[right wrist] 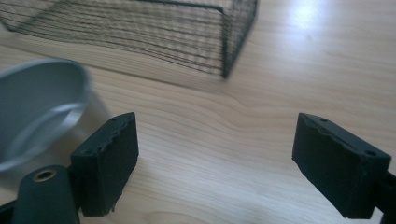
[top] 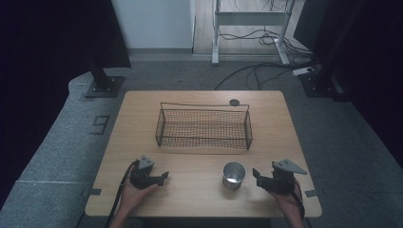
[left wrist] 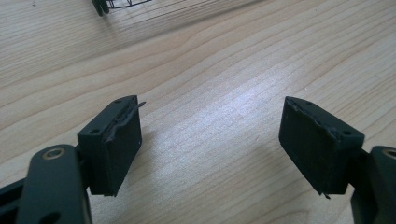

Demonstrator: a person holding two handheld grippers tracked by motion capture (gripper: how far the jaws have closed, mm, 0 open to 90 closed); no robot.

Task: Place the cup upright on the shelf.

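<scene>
A metal cup (top: 234, 175) stands upright, mouth up, on the wooden table (top: 199, 199) in front of the wire basket (top: 204, 127). The right gripper (top: 255, 174), jaws apart and empty, points at it from just beside; the left gripper (top: 166, 176), likewise spread, rests well apart.

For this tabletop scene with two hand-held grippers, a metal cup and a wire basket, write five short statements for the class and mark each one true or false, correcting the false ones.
1. The metal cup stands inside the wire basket. False: it stands on the wooden table, in front of the basket.
2. The right gripper holds the cup. False: its jaws stand apart with nothing between them, and the cup is beside one of them.
3. The left gripper is open over bare wood. True.
4. The cup is upright. True.
5. The basket holds fruit. False: nothing shows in it.
</scene>
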